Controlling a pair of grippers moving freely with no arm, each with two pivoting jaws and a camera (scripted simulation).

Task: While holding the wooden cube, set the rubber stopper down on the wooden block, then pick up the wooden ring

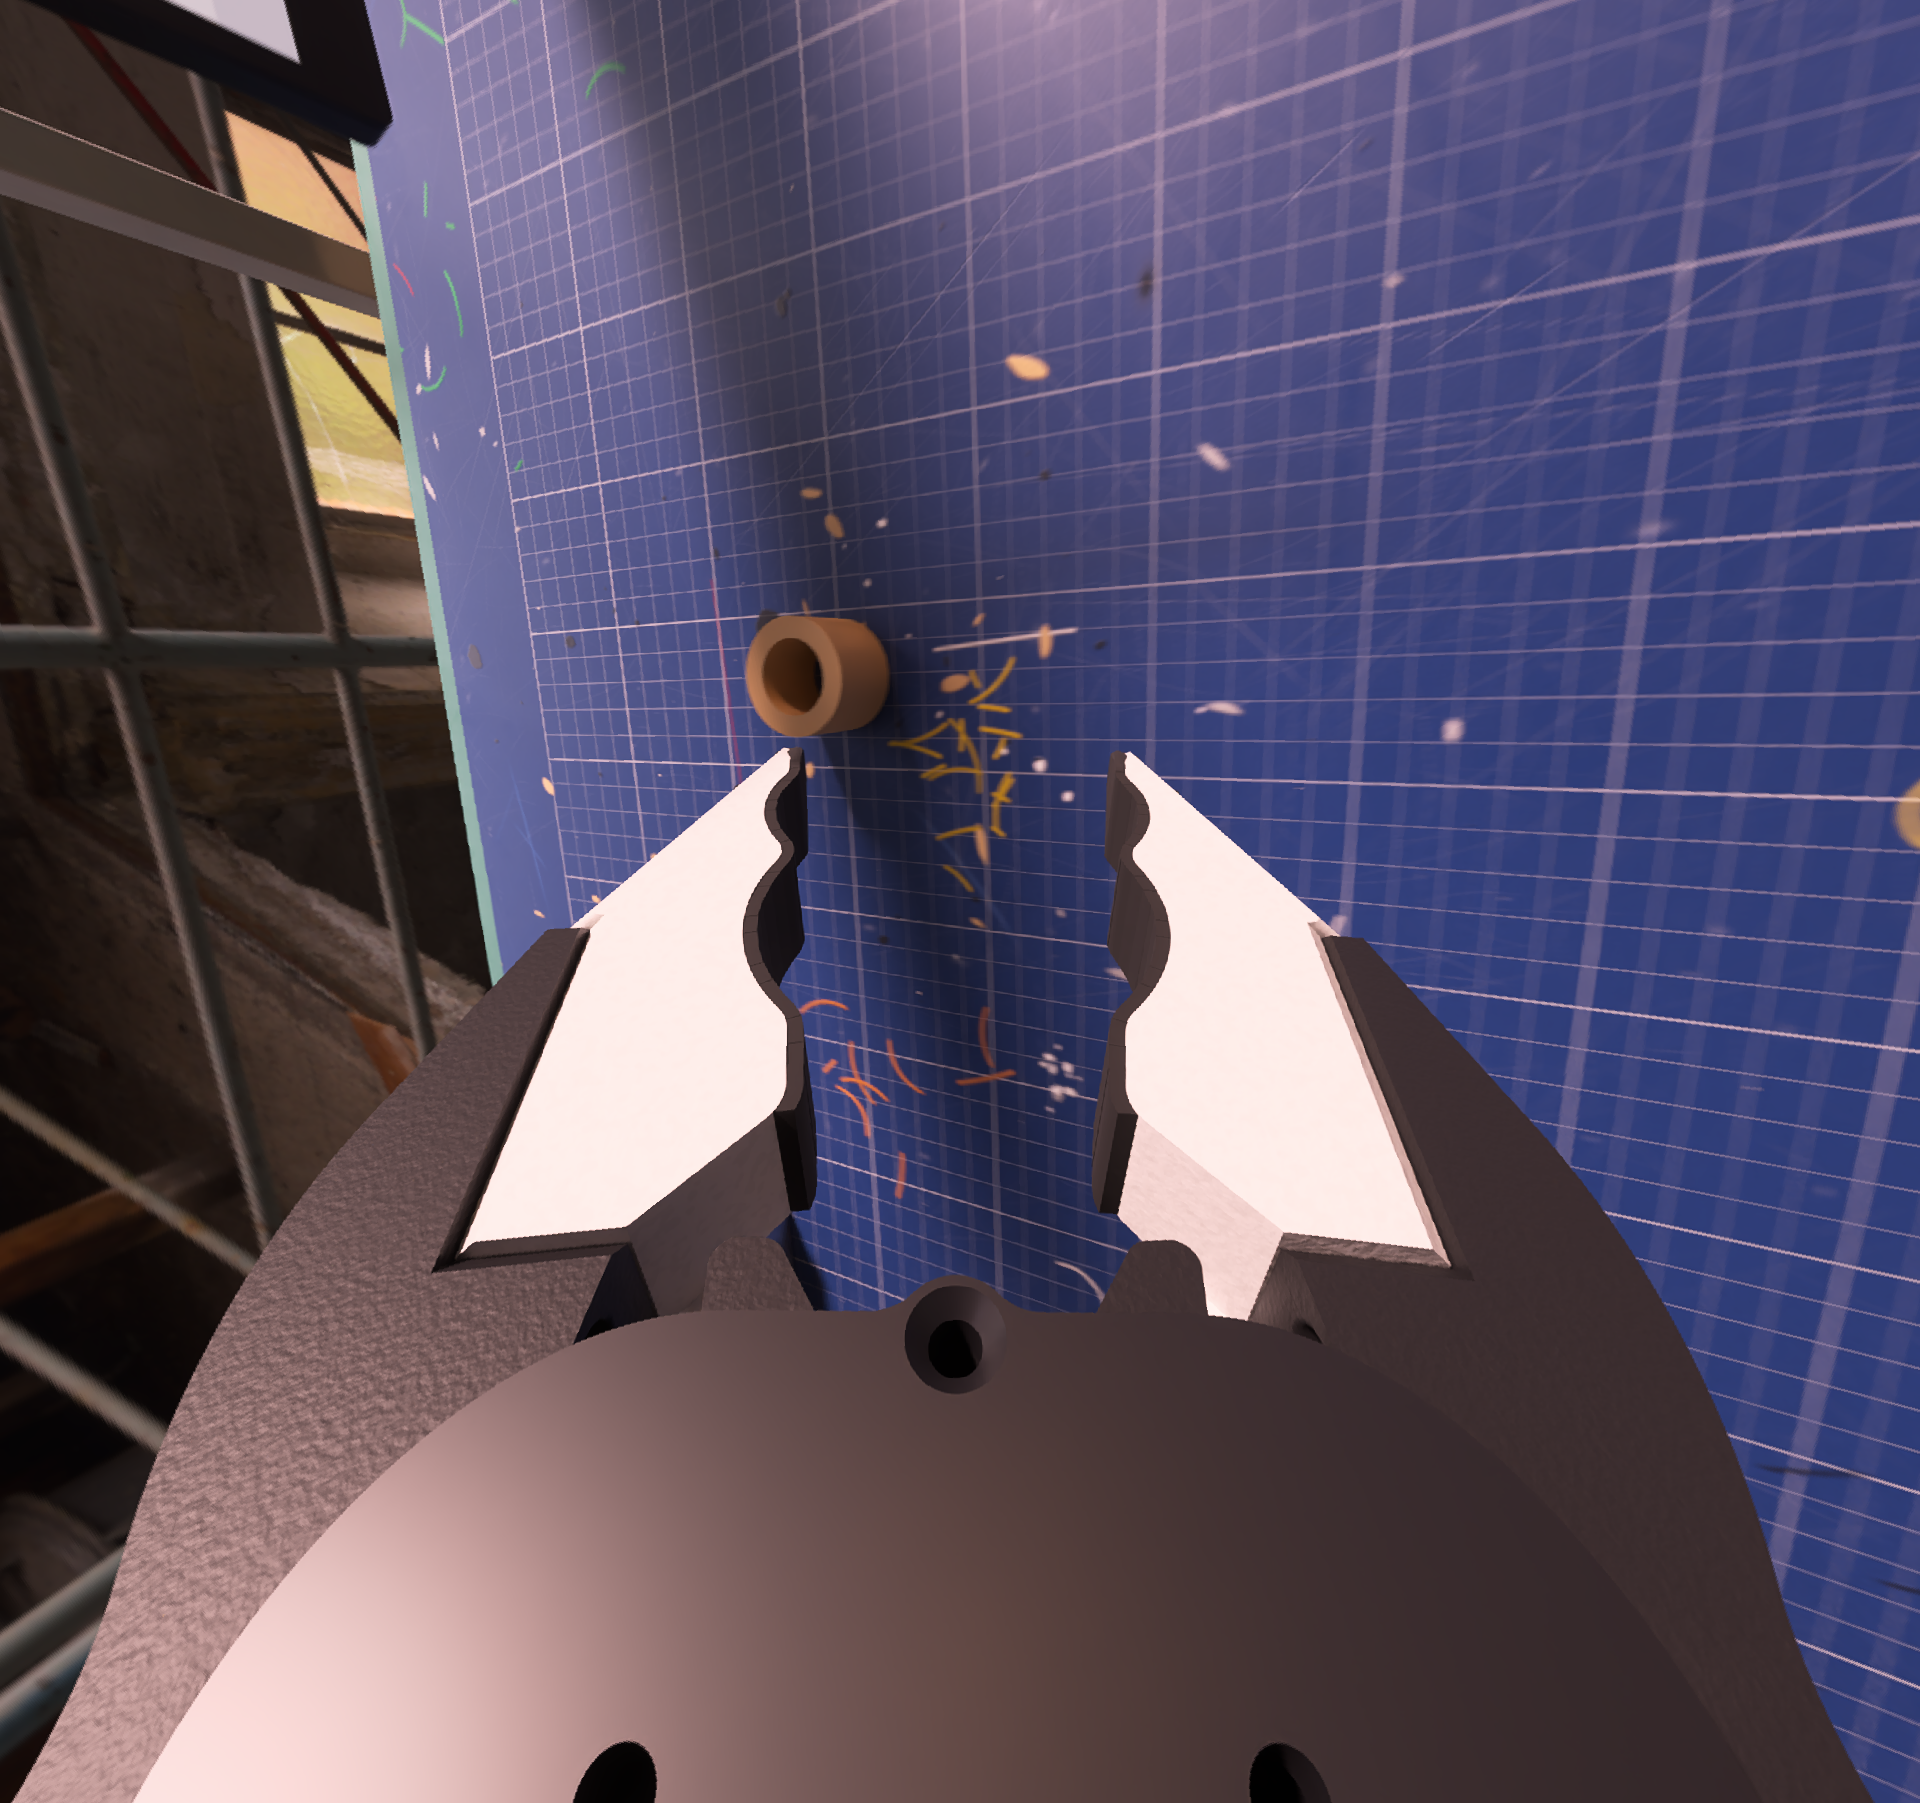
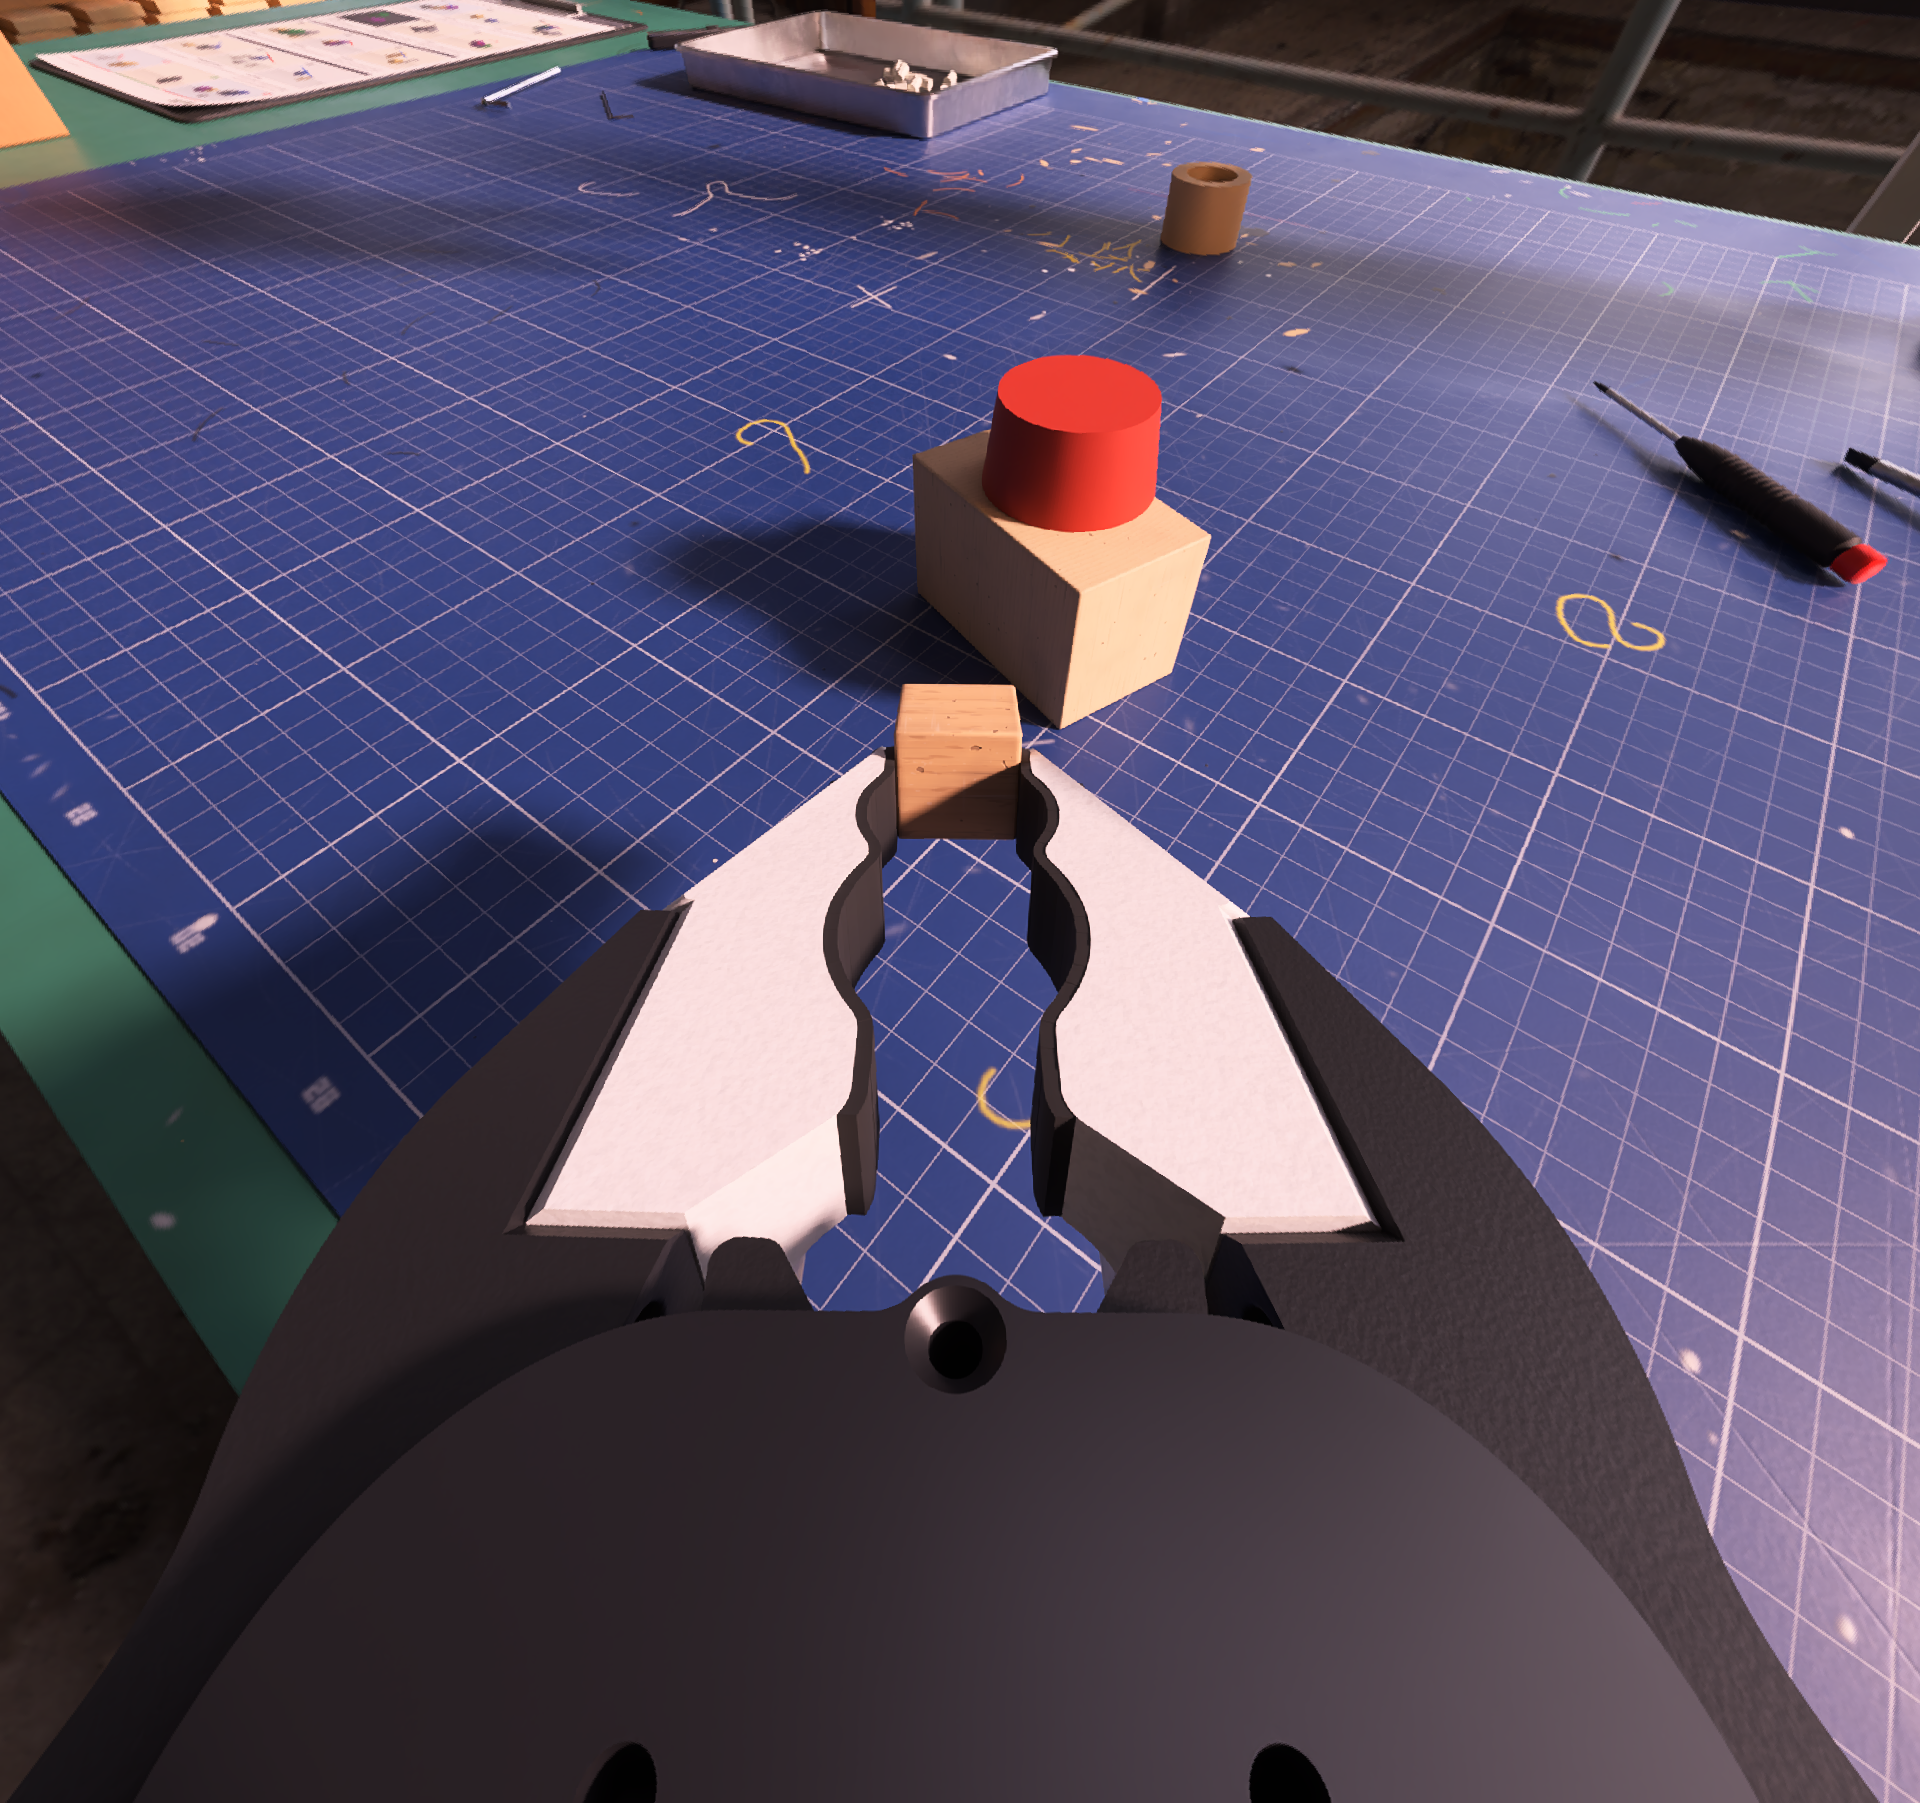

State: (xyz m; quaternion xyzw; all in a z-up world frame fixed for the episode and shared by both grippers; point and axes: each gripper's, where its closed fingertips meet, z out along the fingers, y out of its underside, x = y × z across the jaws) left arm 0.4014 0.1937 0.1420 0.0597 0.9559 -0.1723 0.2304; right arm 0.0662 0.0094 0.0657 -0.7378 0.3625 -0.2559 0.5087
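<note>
My right gripper [image 2: 958,764] is shut on a small wooden cube [image 2: 956,751], held above the blue cutting mat [image 2: 416,506]. Just beyond it a red rubber stopper [image 2: 1072,444] stands on the pale wooden block [image 2: 1070,600]. The brown wooden ring [image 2: 1203,207] stands farther off near the mat's far edge. In the left wrist view the ring [image 1: 816,675] lies just beyond and slightly left of my left gripper [image 1: 956,761], which is open and empty. That view is rolled sideways.
A metal tray [image 2: 868,70] with small white bits sits at the far edge, beside a clipboard with a sheet [image 2: 332,49]. A black screwdriver with a red cap [image 2: 1756,491] lies at the right. The mat's edge [image 1: 436,548] and a metal frame [image 1: 135,652] are near the ring.
</note>
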